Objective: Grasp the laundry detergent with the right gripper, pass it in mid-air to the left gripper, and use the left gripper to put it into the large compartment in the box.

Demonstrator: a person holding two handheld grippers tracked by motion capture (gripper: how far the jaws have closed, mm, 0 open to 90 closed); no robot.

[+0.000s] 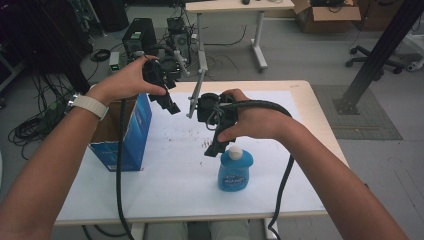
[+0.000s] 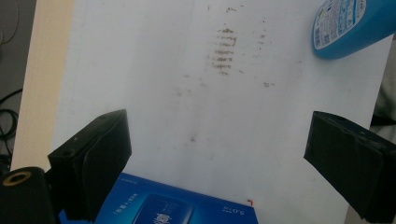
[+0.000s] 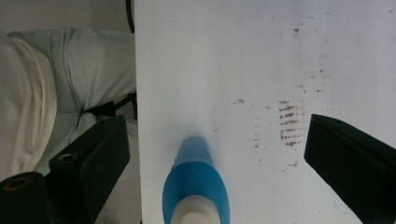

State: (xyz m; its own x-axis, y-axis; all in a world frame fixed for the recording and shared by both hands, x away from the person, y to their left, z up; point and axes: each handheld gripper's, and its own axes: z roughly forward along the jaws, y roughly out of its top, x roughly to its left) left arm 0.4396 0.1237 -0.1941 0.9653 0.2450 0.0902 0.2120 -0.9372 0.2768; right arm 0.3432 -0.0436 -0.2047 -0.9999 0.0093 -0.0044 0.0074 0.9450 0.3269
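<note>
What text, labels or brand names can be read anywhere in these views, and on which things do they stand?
Blue plastic bottle with white cap: front label shows blurred white lettering; its white back label has fine print, too small to read.
Blue cardboard box: pale print and an emblem on its blue face, too blurred to read.
White paper table cover: smudges, no text.

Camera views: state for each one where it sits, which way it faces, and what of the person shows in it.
High view: above the person's side, facing forward and down on the table; both forearms, the left gripper and the right gripper show.
Left gripper view: rides the left gripper, facing down at the white sheet and blue box; its two open jaws show.
Right gripper view: rides the right gripper, facing straight down over the blue bottle; its open jaws and the person's trousers show.
Shared: the bottle and the brown smudges appear in all views.
</note>
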